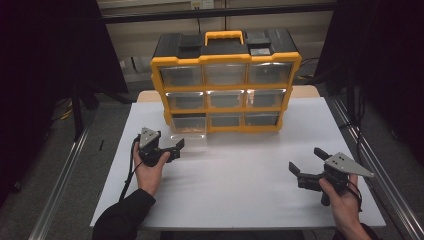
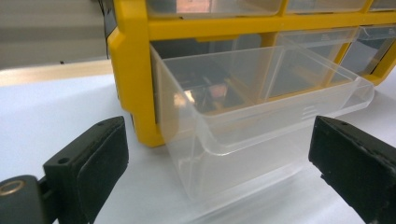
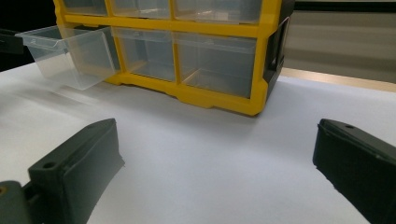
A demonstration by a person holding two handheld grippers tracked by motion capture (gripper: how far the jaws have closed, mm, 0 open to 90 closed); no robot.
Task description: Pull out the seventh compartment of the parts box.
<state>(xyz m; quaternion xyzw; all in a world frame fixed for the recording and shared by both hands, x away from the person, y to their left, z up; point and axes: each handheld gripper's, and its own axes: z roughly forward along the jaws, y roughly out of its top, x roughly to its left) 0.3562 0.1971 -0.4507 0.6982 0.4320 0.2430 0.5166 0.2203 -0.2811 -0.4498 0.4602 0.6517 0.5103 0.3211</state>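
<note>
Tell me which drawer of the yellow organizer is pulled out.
The bottom-left drawer, in the lowest row nearest the left hand-held gripper. Its clear tub juts forward over the table, while the other eight drawers sit flush in the yellow organizer.

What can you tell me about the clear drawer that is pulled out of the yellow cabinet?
The clear drawer is see-through plastic, box-shaped, with a curved lip along its front edge as a pull. It sits in the bottom-left slot of the yellow cabinet, pulled partly out over the white table, its back still inside. It looks empty. The left tongs stand open before it, one jaw on each side, not touching.
</note>
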